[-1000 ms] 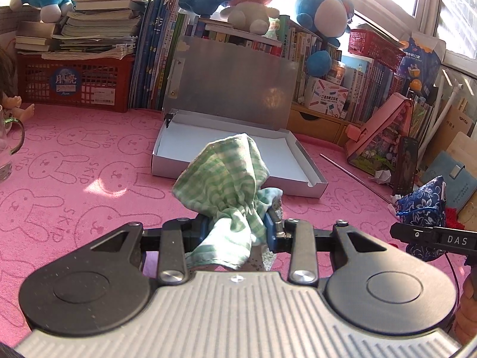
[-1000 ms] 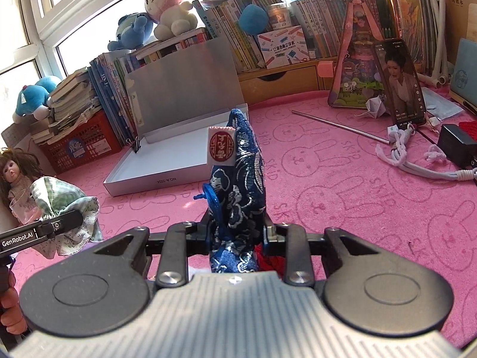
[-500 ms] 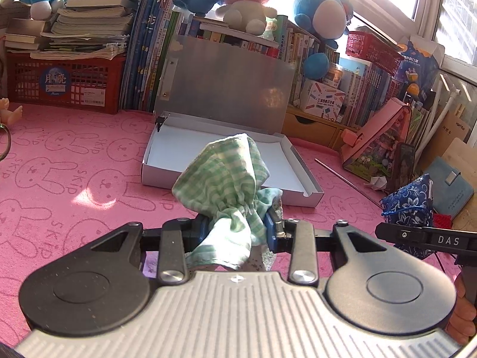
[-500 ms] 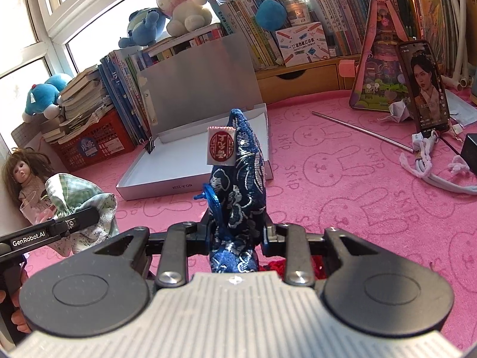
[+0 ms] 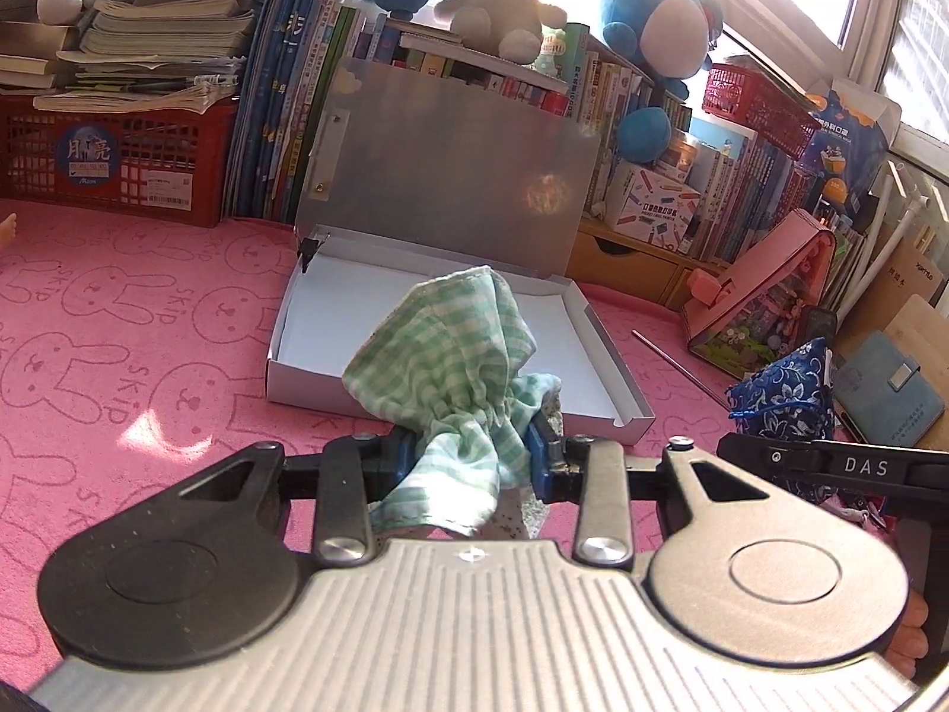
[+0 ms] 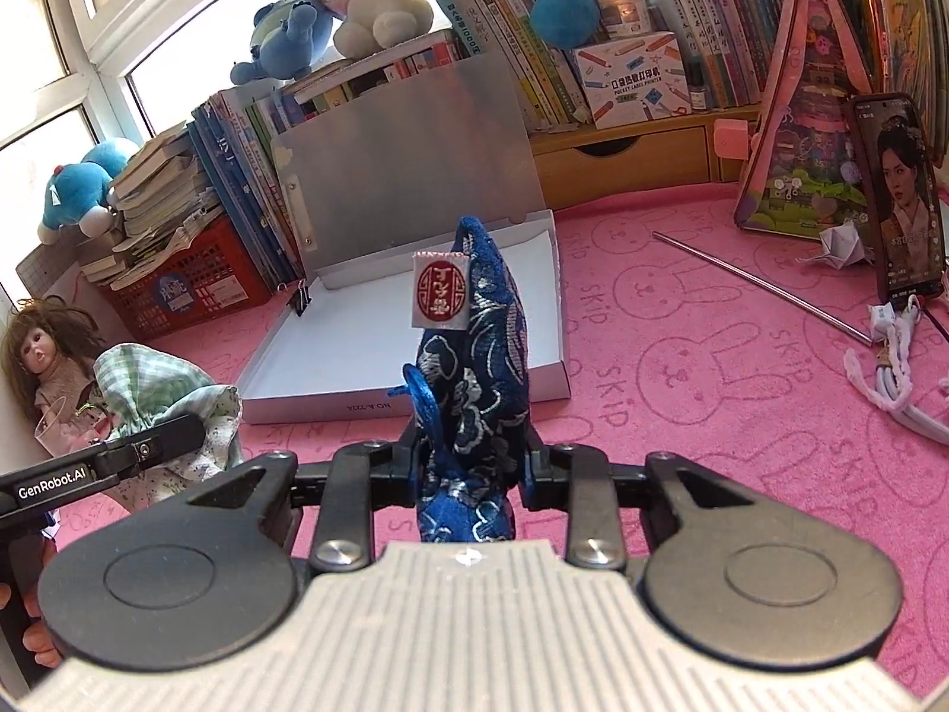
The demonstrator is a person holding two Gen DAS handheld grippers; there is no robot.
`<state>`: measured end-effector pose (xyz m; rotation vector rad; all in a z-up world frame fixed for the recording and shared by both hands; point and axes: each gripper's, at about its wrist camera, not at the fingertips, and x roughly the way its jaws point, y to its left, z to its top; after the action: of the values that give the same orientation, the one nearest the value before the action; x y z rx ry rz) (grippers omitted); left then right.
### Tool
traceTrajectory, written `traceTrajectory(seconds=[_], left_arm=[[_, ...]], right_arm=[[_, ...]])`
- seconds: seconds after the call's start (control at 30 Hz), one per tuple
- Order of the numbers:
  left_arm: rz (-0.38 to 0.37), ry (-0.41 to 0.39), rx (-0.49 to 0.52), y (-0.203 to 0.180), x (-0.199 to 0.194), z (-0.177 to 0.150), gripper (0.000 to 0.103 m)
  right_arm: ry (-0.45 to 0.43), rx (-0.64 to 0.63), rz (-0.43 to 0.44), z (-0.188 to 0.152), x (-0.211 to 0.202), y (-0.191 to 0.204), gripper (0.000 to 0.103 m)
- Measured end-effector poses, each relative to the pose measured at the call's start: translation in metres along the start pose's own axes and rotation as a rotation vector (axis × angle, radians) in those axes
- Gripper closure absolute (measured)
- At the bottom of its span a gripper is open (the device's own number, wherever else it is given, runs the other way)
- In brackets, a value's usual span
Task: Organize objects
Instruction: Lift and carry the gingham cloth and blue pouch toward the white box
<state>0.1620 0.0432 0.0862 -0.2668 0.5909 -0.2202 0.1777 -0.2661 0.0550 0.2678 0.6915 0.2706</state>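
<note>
Two tools are in use, one in each hand. The left tool (image 5: 468,454) is closed on the gathered neck of a green-and-white checked cloth drawstring pouch (image 5: 451,356), and the body of the pouch stands up in front of the blue pads. The right tool (image 6: 468,460) is clamped tight on a dark blue brocade pouch with silver flower pattern (image 6: 474,368); this pouch stands upright between the jaws and carries a white label with a red round seal (image 6: 440,293) near its top. Both pouches are held above the pink worktop with rabbit outlines (image 6: 712,368). Just beyond them lies an open flat grey cardboard box with a white inside (image 5: 332,320); its lid (image 5: 451,166) stands up and leans on a row of upright books (image 5: 279,95). The box interior shows only white. Left of the box is a red plastic crate (image 5: 118,160) with stacked books on it. In the right wrist view a doll with brown hair (image 6: 44,350) sits at the far left, and a thin metal rod (image 6: 759,285) lies on the worktop to the right of the box.
</note>
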Motion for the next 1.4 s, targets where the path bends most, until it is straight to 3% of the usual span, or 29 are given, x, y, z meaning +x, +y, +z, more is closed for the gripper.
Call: traceTrajectory(seconds=[0.7, 1.4], left_arm=[[0.043, 0.051, -0.005, 0.017, 0.054, 0.039, 0.062], [0.029, 0.090, -0.024, 0.026, 0.112, 0.073, 0.062]], right_arm=[[0.050, 0.002, -0.040, 0.046, 0.056, 0.002, 0.068], [0.099, -0.016, -0.077, 0.081, 0.113, 0.013, 0.068]])
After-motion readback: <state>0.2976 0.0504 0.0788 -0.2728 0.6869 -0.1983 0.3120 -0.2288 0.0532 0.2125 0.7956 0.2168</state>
